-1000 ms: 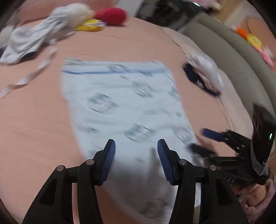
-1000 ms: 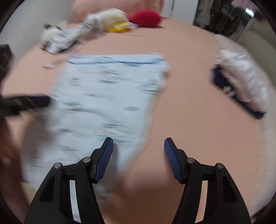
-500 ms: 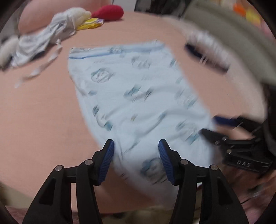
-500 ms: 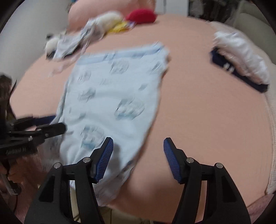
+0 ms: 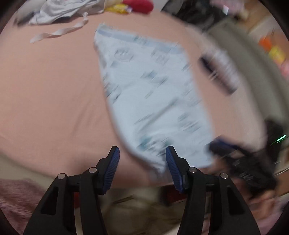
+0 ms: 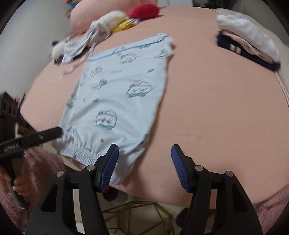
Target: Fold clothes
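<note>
A light blue garment (image 6: 117, 94) with a cartoon print lies flat on the pink bed (image 6: 207, 108), its elastic waistband (image 6: 81, 153) at the near edge. My right gripper (image 6: 145, 154) hovers open over the waistband's right corner, its left finger (image 6: 110, 162) above the cloth and nothing pinched. In the blurred left wrist view the garment (image 5: 153, 94) runs away from me. My left gripper (image 5: 142, 156) hangs over its near left corner with the jaws closing a little, pads clear of the cloth. The left gripper (image 6: 54, 132) shows beside the waistband's left end. The right gripper (image 5: 220, 142) is a dark blur.
A loose heap of grey and white clothes (image 6: 81, 45) and a red plush (image 6: 144, 10) lie at the far end. A folded white and navy stack (image 6: 243, 39) sits at the far right. Below the bed's near edge stands a gold wire frame (image 6: 137, 213).
Both grippers have drawn back from over the garment's middle to its near end at the bed's edge. The left gripper has also slid to the left corner and rolled.
</note>
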Motion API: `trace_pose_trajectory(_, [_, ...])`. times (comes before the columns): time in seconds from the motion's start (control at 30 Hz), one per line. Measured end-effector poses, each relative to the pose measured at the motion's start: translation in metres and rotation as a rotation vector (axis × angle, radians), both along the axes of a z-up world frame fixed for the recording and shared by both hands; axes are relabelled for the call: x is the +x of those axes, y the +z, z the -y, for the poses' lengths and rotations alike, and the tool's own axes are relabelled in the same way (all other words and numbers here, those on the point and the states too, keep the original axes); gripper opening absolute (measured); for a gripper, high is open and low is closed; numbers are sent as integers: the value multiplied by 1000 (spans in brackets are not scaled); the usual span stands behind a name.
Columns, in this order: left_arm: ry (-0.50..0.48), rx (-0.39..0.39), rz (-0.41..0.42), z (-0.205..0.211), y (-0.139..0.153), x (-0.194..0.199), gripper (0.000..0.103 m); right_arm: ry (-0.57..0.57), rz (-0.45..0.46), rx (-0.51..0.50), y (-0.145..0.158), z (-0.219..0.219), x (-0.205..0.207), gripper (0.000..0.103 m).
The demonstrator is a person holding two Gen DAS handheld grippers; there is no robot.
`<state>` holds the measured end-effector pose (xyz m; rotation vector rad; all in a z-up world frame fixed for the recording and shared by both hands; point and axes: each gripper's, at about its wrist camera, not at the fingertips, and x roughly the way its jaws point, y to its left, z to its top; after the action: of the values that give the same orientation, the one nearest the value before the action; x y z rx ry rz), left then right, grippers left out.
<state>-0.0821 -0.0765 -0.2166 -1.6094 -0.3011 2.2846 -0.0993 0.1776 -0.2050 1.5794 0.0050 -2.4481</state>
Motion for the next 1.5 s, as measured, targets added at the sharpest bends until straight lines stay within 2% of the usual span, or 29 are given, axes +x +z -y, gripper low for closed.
trace_pose_trajectory(0.13, [85, 28, 2, 19, 4, 4, 50, -50, 13, 131, -4, -10, 7, 62])
trace_pose_trajectory(0.17, [109, 68, 11, 25, 3, 4, 49, -71, 11, 133, -3, -17, 8, 62])
trace_pose_trajectory(0.2, [122, 142, 29, 29, 1, 2, 49, -90, 7, 120, -2, -24, 9, 62])
trace_pose_trajectory(0.23, [130, 214, 46, 31, 0, 0, 49, -102, 14, 63, 3, -32, 11, 62])
trace_pose_trajectory(0.3, [119, 333, 66, 29, -2, -1, 50, -109, 48, -156, 8, -41, 9, 62])
trace_pose_trajectory(0.33, [109, 373, 76, 26, -3, 0, 50, -95, 59, -221, 9, -40, 8, 64])
trace_pose_trajectory(0.37, [93, 377, 89, 19, -5, -1, 51, -78, 68, -273, 8, -37, 7, 67])
trace_pose_trajectory(0.4, [76, 364, 102, 9, -8, -4, 51, -63, 71, -267, 6, -30, 6, 68])
trace_pose_trajectory(0.47, [60, 339, 106, -5, -13, -6, 51, -37, 73, -192, -4, -15, 6, 69])
trace_pose_trajectory(0.53, [54, 333, 97, -15, -15, -9, 51, -21, 60, -147, -13, -5, 7, 75])
trace_pose_trajectory(0.57, [56, 340, 97, -17, -16, -10, 51, -10, 61, -150, -14, -2, 7, 75])
trace_pose_trajectory(0.6, [62, 347, 97, -18, -16, -8, 49, 1, 64, -161, -14, 0, 6, 72])
trace_pose_trajectory(0.63, [68, 347, 94, -19, -17, -7, 48, 12, 67, -172, -13, 2, 6, 60])
trace_pose_trajectory(0.67, [70, 336, 87, -22, -16, -6, 36, 23, 69, -182, -13, 4, 5, 41])
trace_pose_trajectory(0.7, [69, 326, 81, -22, -14, -3, 24, 35, 72, -193, -12, 7, 5, 29])
trace_pose_trajectory(0.73, [73, 322, 76, -18, -8, 2, 23, 34, 83, -220, -11, 5, 7, 18])
trace_pose_trajectory(0.93, [108, 360, 33, 12, 21, 32, 19, 35, 98, -333, 17, -5, 26, 7])
trace_pose_trajectory(1.03, [126, 403, 56, 21, 16, 36, 18, 47, 110, -359, 19, -11, 43, 7])
trace_pose_trajectory(1.1, [137, 408, 89, 24, 5, 30, 19, 17, 135, -348, 5, -10, 38, 8])
trace_pose_trajectory(1.13, [142, 418, 113, 24, -1, 27, 19, -9, 149, -356, -1, -12, 35, 20])
trace_pose_trajectory(1.17, [145, 425, 129, 24, -5, 25, 19, -32, 165, -380, -4, -14, 31, 41])
trace_pose_trajectory(1.23, [137, 416, 129, 22, -6, 24, 22, -53, 165, -440, -3, -16, 26, 48])
trace_pose_trajectory(1.27, [133, 408, 127, 20, -7, 24, 24, -46, 156, -449, -1, -12, 22, 56])
trace_pose_trajectory(1.3, [133, 396, 123, 19, -8, 24, 25, -34, 149, -433, 0, -7, 18, 59])
trace_pose_trajectory(1.4, [136, 380, 116, 16, -13, 18, 28, -4, 146, -369, -7, 9, 6, 61])
trace_pose_trajectory(1.47, [131, 380, 104, 12, -15, 14, 28, 2, 156, -318, -17, 19, 1, 55])
trace_pose_trajectory(1.5, [127, 377, 97, 10, -15, 14, 26, 16, 158, -320, -16, 23, 2, 40])
